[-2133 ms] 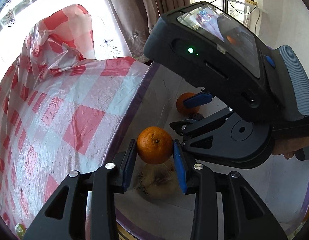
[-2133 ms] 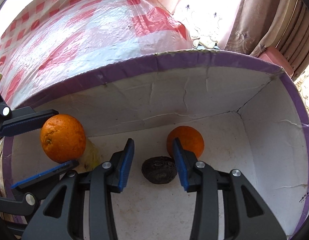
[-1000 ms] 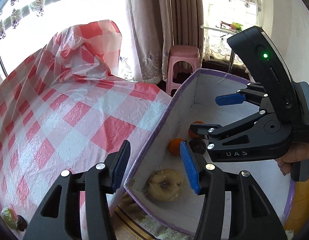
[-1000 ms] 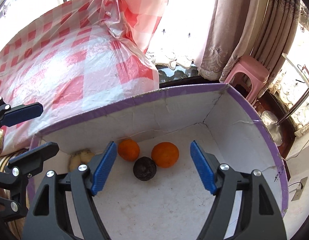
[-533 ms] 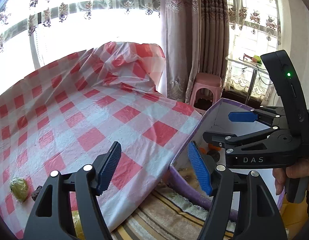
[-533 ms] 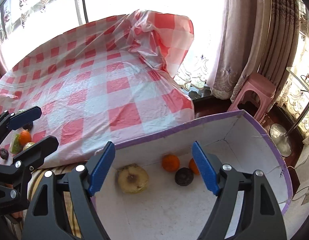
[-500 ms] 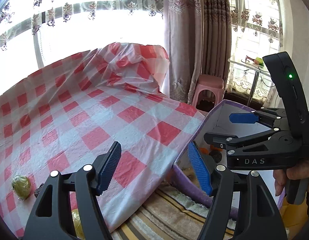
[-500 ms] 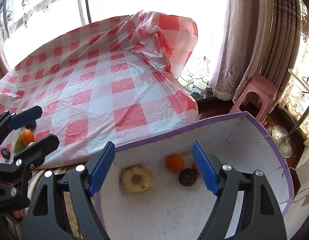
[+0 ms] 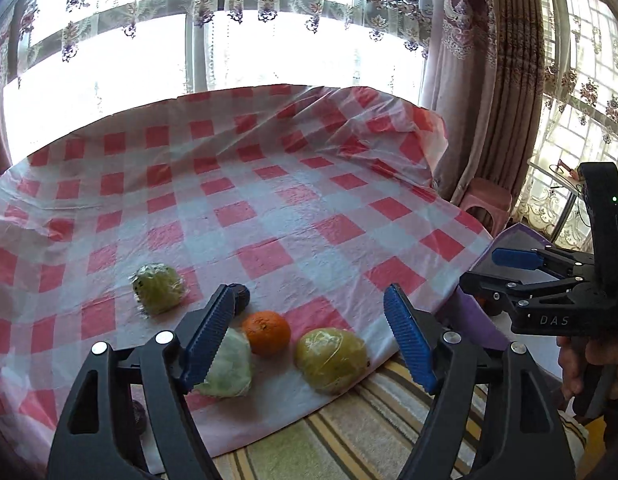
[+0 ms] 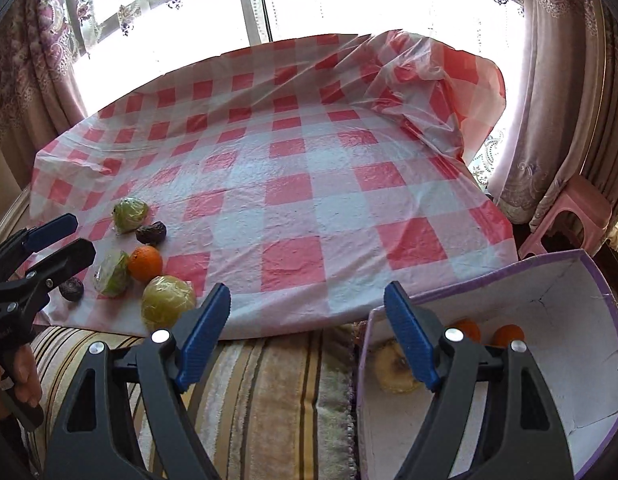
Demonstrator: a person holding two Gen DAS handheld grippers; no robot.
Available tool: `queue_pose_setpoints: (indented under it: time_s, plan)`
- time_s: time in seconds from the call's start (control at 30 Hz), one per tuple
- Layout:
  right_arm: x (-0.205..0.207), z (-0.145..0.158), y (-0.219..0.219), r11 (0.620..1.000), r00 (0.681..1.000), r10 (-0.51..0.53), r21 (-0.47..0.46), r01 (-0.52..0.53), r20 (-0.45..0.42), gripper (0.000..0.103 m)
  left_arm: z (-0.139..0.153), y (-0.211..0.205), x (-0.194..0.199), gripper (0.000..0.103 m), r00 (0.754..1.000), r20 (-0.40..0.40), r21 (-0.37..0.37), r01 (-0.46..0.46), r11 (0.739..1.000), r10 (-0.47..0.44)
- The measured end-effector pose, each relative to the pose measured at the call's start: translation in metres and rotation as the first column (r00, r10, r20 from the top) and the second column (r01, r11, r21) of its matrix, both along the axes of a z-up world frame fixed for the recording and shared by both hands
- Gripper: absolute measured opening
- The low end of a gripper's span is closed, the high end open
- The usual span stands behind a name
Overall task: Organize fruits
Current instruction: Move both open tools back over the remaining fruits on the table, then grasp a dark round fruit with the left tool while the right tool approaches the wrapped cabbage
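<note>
I am counting one orange (image 10: 145,263) on the checked cloth (image 10: 293,184), three wrapped yellow-green fruits (image 10: 129,213) (image 10: 111,273) (image 10: 167,305), and two dark round fruits (image 10: 151,232) (image 10: 71,289). I am seeing two oranges (image 10: 507,334) (image 10: 467,328) and one pale fruit (image 10: 391,368) lying in one purple-edged box (image 10: 569,320).

Both wrist views look down along their fingers (image 9: 207,338), sharing the checkered cloth (image 10: 293,168), perhaps its fruit too.

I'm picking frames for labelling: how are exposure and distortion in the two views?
Left wrist: window blown out white, fruit like the orange sharp, edges bowed by fisheye. Right wrist: same backlit glare, box interior evenly lit, corners vignetted dark.
</note>
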State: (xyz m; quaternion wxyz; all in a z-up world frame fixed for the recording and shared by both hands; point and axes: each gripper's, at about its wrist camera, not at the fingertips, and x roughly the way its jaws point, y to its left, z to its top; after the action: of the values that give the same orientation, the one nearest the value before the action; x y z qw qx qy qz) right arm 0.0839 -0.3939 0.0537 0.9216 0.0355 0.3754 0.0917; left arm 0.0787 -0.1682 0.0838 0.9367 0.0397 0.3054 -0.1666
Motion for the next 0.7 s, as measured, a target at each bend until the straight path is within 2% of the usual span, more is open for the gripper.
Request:
queue_pose_setpoints:
  time_s: [0.13,0.23,0.4,0.53,0.7]
  plan:
    - [0.001,-0.001,0.021,0.999,0.999,0.051,-0.006,-0.051,-0.003,0.079,-0.007,0.036,-0.011,0.074,0.998,-0.021,0.007,-0.055,0.998,0.055]
    - [0.002,-0.003,0.039,0.996,0.996,0.092,-0.010,-0.092,-0.009,0.079,-0.012,0.057,-0.021,0.074,0.996,-0.031,0.045,-0.087,0.995,0.089]
    - [0.004,-0.003,0.068,0.985,0.985,0.173,0.012,-0.173,-0.009,0.079,-0.018,0.089,-0.033,0.074,0.989,-0.061,0.068,-0.132,0.989,0.137]
    - [0.006,-0.004,0.090,0.976,0.976,0.219,0.002,-0.219,-0.012,0.079,-0.029,0.106,-0.035,0.067,0.982,-0.098,0.083,-0.154,0.985,0.162]
    - [0.009,-0.006,0.113,0.963,0.963,0.268,-0.003,-0.268,-0.020,0.079,-0.038,0.122,-0.031,0.065,0.973,-0.128,0.076,-0.181,0.981,0.189]
